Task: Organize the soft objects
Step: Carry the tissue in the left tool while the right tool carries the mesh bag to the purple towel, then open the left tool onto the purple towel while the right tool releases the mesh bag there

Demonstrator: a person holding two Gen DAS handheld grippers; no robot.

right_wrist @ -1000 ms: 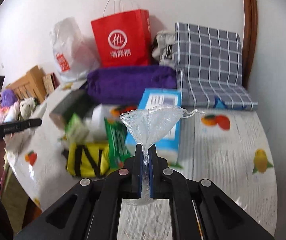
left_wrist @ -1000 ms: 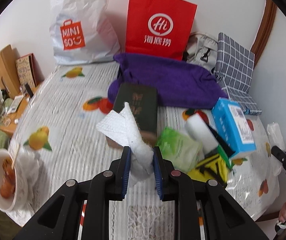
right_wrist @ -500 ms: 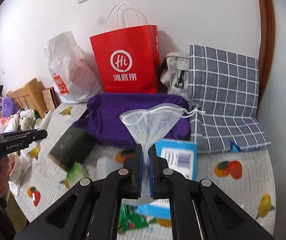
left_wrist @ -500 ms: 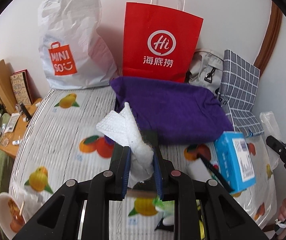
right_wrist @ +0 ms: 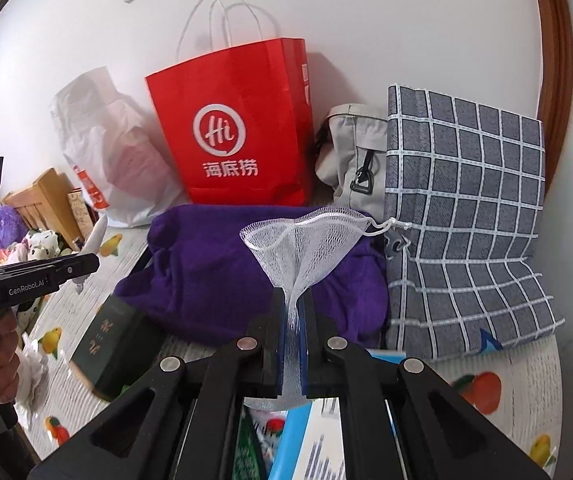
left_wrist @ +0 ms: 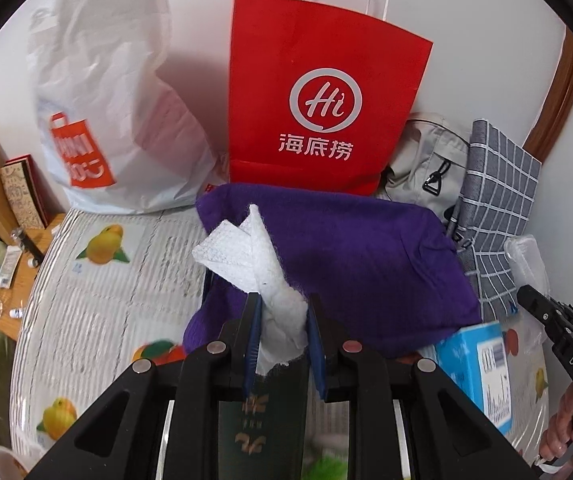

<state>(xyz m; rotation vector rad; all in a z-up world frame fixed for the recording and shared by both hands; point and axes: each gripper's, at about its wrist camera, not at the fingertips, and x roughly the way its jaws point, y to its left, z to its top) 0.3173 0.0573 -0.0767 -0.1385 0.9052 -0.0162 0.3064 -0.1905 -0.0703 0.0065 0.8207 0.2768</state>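
Note:
My left gripper (left_wrist: pixel 282 312) is shut on a crumpled white paper towel (left_wrist: pixel 254 264) and holds it up over the near edge of a folded purple cloth (left_wrist: pixel 366 264). My right gripper (right_wrist: pixel 293 308) is shut on a white mesh net bag (right_wrist: pixel 310 248) with a drawstring, held up in front of the same purple cloth (right_wrist: pixel 214 272). The left gripper also shows at the left of the right wrist view (right_wrist: pixel 46 272), and the right gripper at the right edge of the left wrist view (left_wrist: pixel 558 328).
A red paper bag (left_wrist: pixel 326 104), a white plastic shopping bag (left_wrist: pixel 106 120), a grey pouch (right_wrist: pixel 354 156) and a grey checked cushion (right_wrist: pixel 466 208) stand along the wall. A dark green box (right_wrist: pixel 114 344) and a blue box (left_wrist: pixel 482 368) lie on the fruit-print tablecloth (left_wrist: pixel 106 280).
Both grippers have moved forward and up toward the purple cloth and the bags at the wall, each still holding its item. The clutter near the table's front has dropped out of view.

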